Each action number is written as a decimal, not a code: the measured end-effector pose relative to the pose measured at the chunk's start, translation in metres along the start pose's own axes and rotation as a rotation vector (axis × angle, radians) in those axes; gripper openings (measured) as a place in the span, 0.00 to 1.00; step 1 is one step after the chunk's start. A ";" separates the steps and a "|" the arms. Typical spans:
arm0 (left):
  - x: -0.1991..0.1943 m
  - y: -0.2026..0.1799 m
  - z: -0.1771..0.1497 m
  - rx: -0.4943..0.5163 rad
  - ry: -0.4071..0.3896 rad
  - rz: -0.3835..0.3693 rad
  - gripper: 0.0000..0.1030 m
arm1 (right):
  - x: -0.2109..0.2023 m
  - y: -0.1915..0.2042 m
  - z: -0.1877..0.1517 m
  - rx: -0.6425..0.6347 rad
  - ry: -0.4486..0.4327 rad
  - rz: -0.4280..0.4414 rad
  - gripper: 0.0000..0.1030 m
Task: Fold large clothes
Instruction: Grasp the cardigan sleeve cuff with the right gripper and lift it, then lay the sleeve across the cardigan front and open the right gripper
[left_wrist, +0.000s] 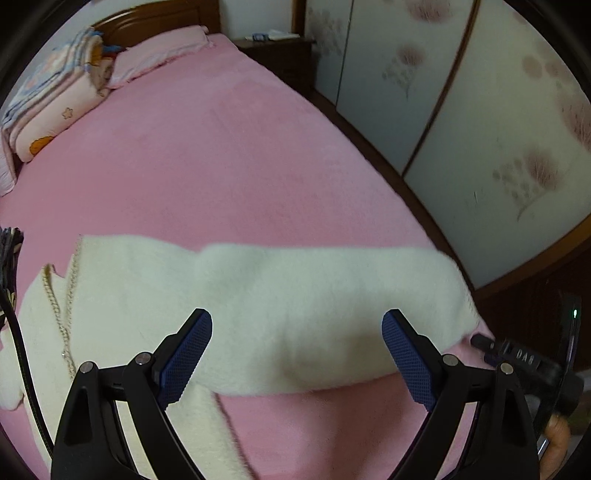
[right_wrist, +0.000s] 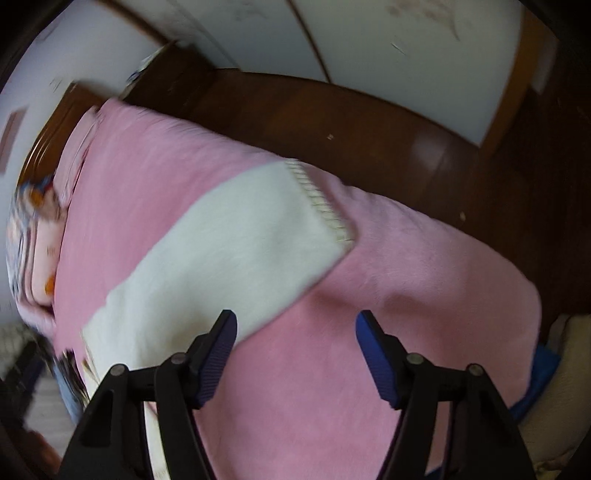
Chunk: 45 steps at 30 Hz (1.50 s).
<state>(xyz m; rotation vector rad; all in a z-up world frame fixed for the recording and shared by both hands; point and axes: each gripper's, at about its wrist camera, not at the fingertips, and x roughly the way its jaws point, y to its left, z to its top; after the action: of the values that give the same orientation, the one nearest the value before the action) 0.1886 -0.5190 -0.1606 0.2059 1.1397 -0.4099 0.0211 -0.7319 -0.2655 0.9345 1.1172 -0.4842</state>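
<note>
A fluffy white garment (left_wrist: 258, 302) lies on the pink bed (left_wrist: 207, 158), one sleeve stretched out to the right; a pearl-trimmed front edge (left_wrist: 55, 306) shows at the left. My left gripper (left_wrist: 297, 325) is open and empty, hovering over the sleeve. In the right wrist view the sleeve (right_wrist: 229, 251) runs diagonally, and its stitched cuff (right_wrist: 321, 199) lies near the bed edge. My right gripper (right_wrist: 296, 328) is open and empty above the pink cover, just beside the sleeve's lower edge. The right gripper's body also shows in the left wrist view (left_wrist: 524, 358), at the sleeve's end.
Folded patterned quilts (left_wrist: 55, 92) and a pink pillow (left_wrist: 162, 51) lie at the head of the bed. A dark nightstand (left_wrist: 280, 55) and flowered wardrobe doors (left_wrist: 480, 110) stand along the right side. Dark wooden floor (right_wrist: 351, 125) lies beyond the bed edge.
</note>
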 end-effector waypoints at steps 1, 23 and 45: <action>0.008 -0.004 -0.002 0.008 0.013 0.002 0.90 | 0.008 -0.007 0.004 0.024 0.017 0.011 0.64; -0.082 0.161 -0.053 -0.211 -0.005 0.125 0.90 | -0.062 0.128 0.006 -0.370 -0.175 0.203 0.07; -0.078 0.452 -0.210 -0.458 0.104 -0.157 0.78 | 0.050 0.365 -0.391 -1.004 0.123 0.058 0.29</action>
<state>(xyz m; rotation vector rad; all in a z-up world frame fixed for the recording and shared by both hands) 0.1743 -0.0159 -0.1969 -0.2674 1.3257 -0.2681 0.0998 -0.2023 -0.2216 0.1084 1.2353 0.2055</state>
